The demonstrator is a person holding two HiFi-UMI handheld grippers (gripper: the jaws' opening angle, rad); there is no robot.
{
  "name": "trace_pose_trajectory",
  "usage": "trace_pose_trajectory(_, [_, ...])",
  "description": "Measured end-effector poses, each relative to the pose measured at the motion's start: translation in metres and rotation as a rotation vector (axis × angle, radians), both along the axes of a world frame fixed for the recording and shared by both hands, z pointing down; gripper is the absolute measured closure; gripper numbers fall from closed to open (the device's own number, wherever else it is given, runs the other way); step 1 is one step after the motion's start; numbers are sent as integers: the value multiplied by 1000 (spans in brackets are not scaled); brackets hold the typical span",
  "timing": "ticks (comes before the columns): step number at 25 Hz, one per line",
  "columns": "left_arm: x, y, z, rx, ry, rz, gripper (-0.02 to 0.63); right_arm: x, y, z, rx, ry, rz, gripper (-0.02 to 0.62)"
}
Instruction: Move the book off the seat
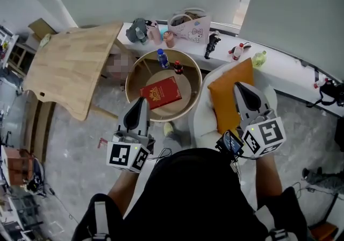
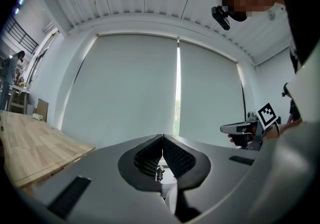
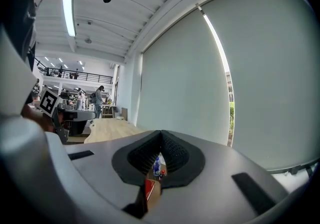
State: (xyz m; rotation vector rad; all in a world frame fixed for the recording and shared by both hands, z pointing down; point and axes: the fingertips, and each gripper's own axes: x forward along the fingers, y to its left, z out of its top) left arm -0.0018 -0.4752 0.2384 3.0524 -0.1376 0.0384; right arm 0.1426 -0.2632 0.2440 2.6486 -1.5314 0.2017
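Left gripper [image 1: 142, 101] and right gripper [image 1: 239, 86] are hovering pinched together, empty; red book [image 1: 161, 92] is lying at twelve o'clock on the round table [image 1: 130, 85]. Opening wide before nipping its near edge looks wisest.

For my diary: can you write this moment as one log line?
left gripper: shut, empty | right gripper: shut, empty | book: flat on round table, near two bottles | cushion: on chair

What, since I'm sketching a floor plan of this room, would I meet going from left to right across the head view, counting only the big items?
pale wooden tabletop → red hardcover book → orange rectangular cushion
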Motion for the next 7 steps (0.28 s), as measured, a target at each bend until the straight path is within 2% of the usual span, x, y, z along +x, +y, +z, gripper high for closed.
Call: trace_pose_trajectory(7, [1,5,-1,-20,6,0,592,-1,-2,1,10,10,-7,581])
